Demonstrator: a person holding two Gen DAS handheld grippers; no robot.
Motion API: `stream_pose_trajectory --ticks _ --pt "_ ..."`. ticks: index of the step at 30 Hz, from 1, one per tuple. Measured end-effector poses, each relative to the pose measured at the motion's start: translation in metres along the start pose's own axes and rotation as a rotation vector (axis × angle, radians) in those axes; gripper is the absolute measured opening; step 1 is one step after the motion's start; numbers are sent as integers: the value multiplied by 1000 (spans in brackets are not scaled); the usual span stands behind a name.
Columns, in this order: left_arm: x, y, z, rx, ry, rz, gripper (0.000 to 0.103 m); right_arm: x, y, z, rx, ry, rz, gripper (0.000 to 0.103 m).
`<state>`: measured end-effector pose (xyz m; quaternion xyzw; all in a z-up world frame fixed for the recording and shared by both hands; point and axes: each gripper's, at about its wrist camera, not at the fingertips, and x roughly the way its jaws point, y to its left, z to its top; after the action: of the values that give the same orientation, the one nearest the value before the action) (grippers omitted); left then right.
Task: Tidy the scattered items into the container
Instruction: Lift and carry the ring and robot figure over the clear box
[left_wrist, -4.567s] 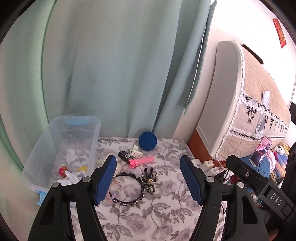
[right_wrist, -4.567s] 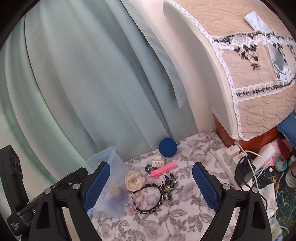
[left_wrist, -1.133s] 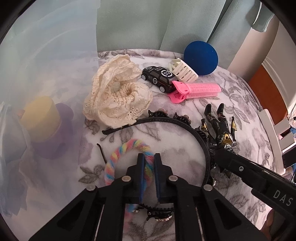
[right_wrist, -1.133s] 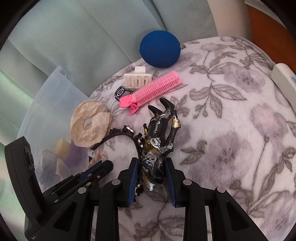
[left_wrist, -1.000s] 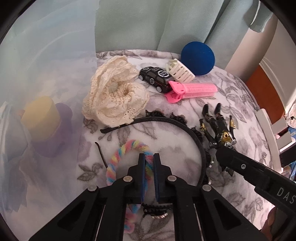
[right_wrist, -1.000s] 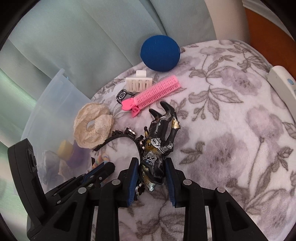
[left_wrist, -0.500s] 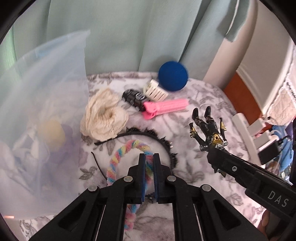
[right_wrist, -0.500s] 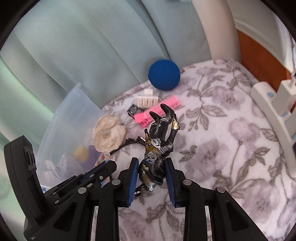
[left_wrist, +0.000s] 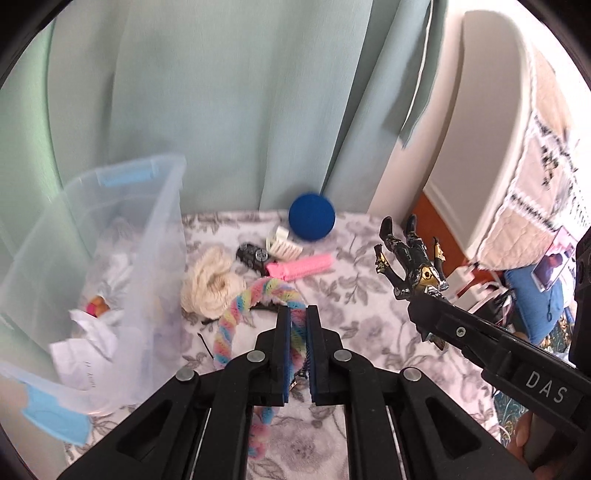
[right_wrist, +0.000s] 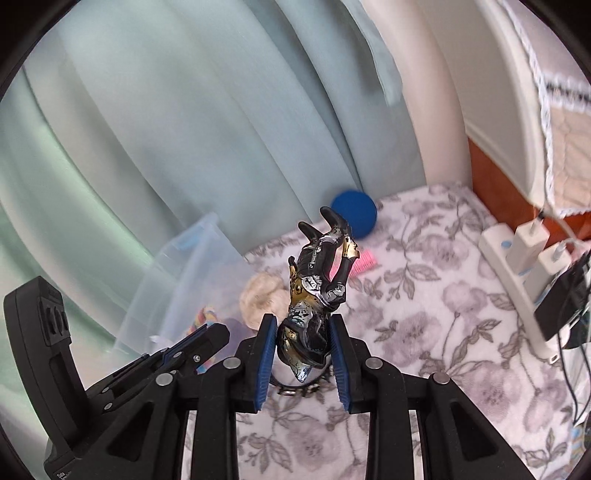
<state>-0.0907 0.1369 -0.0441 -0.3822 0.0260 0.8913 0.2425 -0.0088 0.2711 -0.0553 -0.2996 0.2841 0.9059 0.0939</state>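
My left gripper (left_wrist: 297, 314) is shut on a pastel rainbow hair tie (left_wrist: 240, 306), which hangs in the air above the flowered cloth. My right gripper (right_wrist: 303, 325) is shut on a black, silver and gold action figure (right_wrist: 317, 280); that figure (left_wrist: 410, 262) also shows at the right of the left wrist view. The clear plastic bin (left_wrist: 110, 258) with blue handles stands to the left and holds paper and small toys. Left on the cloth are a cream scrunchie (left_wrist: 210, 284), a pink hair roller (left_wrist: 301, 265), a black toy car (left_wrist: 253, 254), a white claw clip (left_wrist: 282, 245) and a blue ball (left_wrist: 312, 218).
Teal curtains hang behind the cloth-covered surface (right_wrist: 424, 295). A white power strip (right_wrist: 517, 280) with plugged chargers lies along the right edge. A padded headboard (left_wrist: 517, 166) rises at the right. A black studded headband (right_wrist: 295, 387) lies partly hidden under my right gripper.
Both grippers have risen from the cloth, lifting the rainbow hair tie and the action figure with them. More of the bin and the curtain has come into view.
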Motion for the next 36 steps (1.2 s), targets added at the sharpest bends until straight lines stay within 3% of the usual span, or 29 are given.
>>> stream_pose_trajectory --ticks 16,26,36 --pt "-104 8 20 -6 -222 -18 7 -81 81 18 -137 -195 67 31" --pt "-142 38 19 -54 -297 -22 7 -95 125 14 -211 -221 87 31" --pt "-152 75 17 -128 -329 -13 7 -81 159 9 -276 -189 99 31"
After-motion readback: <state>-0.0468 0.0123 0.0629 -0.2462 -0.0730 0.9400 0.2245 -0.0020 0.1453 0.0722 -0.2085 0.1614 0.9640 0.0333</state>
